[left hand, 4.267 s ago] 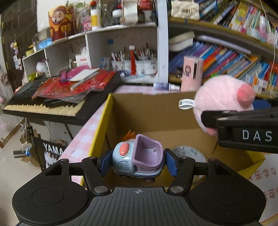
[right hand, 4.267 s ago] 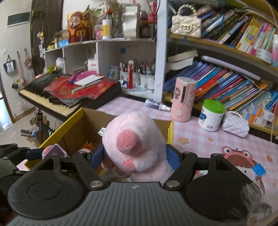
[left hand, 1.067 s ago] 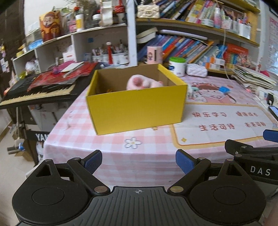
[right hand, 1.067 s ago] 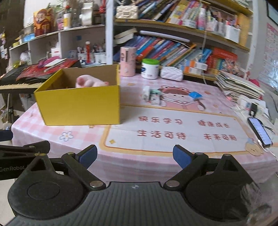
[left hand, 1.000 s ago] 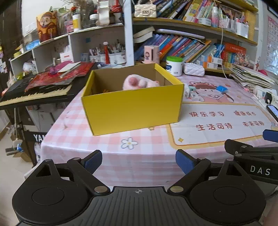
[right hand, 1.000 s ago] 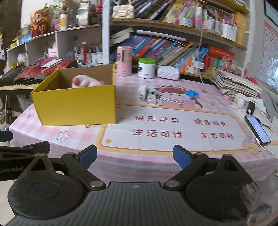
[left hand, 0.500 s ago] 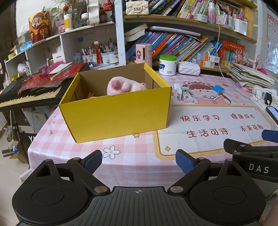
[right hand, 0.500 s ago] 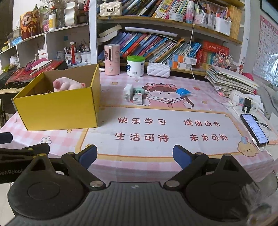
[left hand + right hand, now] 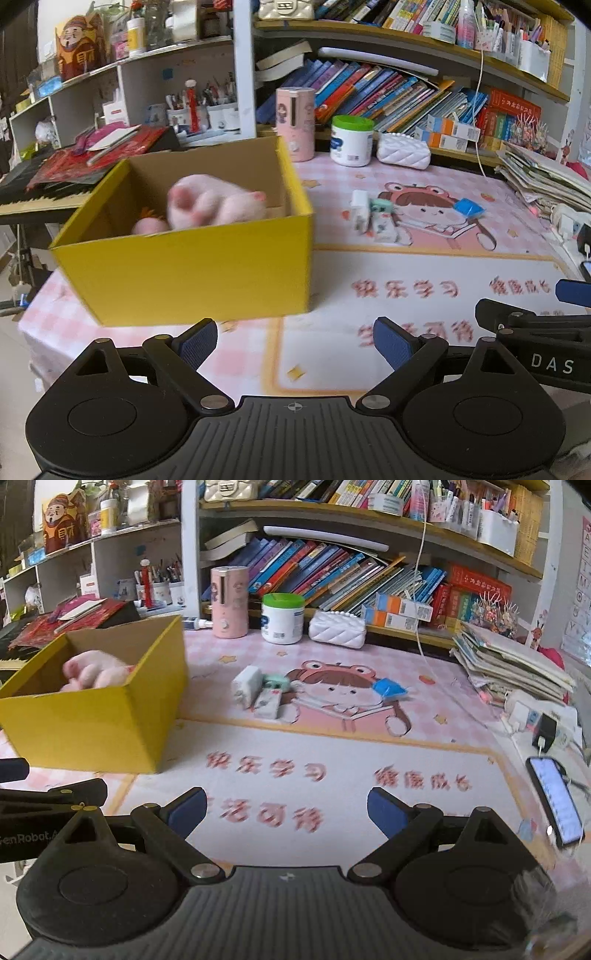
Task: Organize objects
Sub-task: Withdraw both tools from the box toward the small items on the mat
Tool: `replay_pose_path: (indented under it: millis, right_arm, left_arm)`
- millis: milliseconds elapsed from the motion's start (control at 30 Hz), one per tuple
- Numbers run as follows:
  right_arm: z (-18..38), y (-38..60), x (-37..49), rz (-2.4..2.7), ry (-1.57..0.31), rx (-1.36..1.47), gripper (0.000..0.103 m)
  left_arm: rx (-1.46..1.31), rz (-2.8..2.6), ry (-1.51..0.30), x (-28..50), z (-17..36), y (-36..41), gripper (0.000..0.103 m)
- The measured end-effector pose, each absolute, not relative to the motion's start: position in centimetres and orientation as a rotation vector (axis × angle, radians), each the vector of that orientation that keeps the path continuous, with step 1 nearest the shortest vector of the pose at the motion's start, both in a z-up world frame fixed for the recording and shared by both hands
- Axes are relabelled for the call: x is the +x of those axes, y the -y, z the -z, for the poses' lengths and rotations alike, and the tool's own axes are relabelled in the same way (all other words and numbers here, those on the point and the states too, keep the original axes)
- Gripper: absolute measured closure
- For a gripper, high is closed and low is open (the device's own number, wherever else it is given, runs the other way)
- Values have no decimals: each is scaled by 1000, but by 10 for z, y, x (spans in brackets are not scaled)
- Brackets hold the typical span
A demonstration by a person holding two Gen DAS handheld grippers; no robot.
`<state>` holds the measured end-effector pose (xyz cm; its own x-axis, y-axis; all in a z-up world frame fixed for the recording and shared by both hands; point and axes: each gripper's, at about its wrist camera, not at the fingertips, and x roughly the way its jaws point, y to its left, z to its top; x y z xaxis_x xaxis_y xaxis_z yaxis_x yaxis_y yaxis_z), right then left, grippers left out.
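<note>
While both tools are free, the next step is, as I judge it, to fetch the small things left on the desk [image 9: 332, 775]. The left hand-held gripper [image 9: 291, 339] and the right hand-held gripper [image 9: 286, 814] both have their jaws wide apart, with nothing between them. The yellow box [image 9: 192, 266] is the landmark: the pink plush toy [image 9: 214, 206] lies inside it, and a white charger [image 9: 246, 685] with a small mint-green item [image 9: 276, 682] and a flat white packet [image 9: 266, 703] lies to the right of the box, well apart from it. To do this well, take one piece at a time and close on its narrow sides, because they touch each other. A blue packet [image 9: 388, 689] lies further right of the box. Behind the box stand a pink canister [image 9: 229, 602] and a white jar [image 9: 282, 618], below shelves full of books. The desk has a pink checked cover with a printed mat, and a phone [image 9: 554, 801] lies far right of the box.
</note>
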<state>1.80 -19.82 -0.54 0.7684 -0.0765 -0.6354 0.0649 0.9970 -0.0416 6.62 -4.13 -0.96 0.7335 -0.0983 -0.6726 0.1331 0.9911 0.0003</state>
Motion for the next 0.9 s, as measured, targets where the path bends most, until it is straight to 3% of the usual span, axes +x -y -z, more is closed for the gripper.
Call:
replay_pose_path:
  millis: [633, 800, 900]
  right_arm:
    - [15, 343, 93, 29, -693, 4, 12]
    - [19, 366, 122, 35, -680, 15, 15]
    - [23, 377, 140, 36, -674, 16, 16]
  left_arm:
    - [44, 99, -748, 131, 23, 166, 12]
    - [70, 95, -737, 161, 33, 183, 27]
    - [69, 72, -738, 181, 45, 188, 27]
